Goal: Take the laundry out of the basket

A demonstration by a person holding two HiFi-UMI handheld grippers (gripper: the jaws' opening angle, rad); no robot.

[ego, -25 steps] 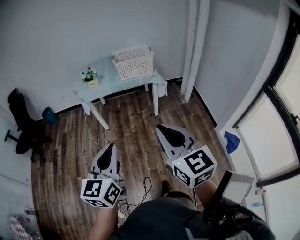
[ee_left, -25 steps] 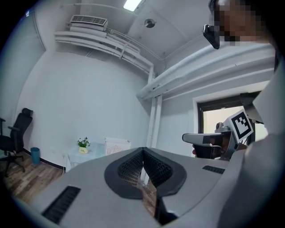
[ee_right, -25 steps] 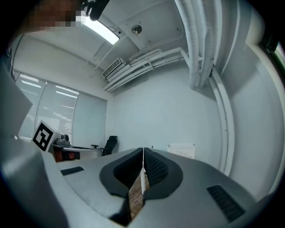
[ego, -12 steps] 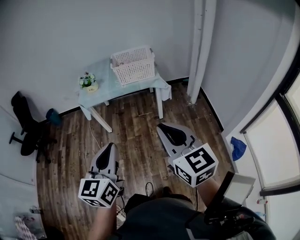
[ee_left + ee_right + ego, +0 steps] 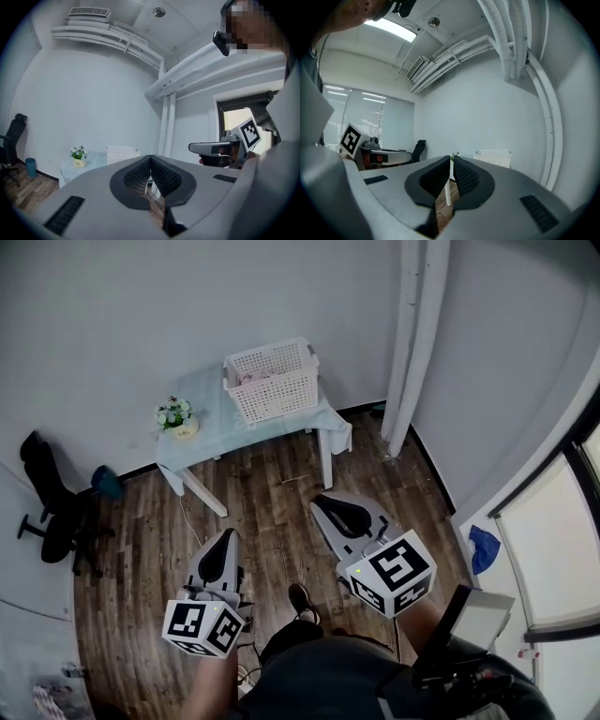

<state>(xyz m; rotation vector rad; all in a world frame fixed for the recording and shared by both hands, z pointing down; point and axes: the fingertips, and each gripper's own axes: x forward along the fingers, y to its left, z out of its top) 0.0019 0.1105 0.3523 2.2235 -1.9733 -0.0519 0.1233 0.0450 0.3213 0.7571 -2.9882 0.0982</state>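
Against the wall stands a small, pale blue surface (image 5: 208, 404) on white legs. A white slatted basket (image 5: 272, 381) sits at its right end and a little pot of flowers (image 5: 175, 416) at its left, well apart.

One basket (image 5: 272, 381), one table (image 5: 214, 414), one flowerpot (image 5: 177, 418), one chair (image 5: 52, 521)

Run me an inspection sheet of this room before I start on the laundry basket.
Surface: small pale blue table, against the wall.
Job's things: white lattice plastic basket on the table, pinkish laundry inside.
Clutter: small potted flowers at the table's left end.
Grippers: left gripper and right gripper both shut, empty, over the floor short of the table.
Cables: thin pale cable on the floor by a table leg.
Surroundings: dark wooden floor, black office chair, white pipes.
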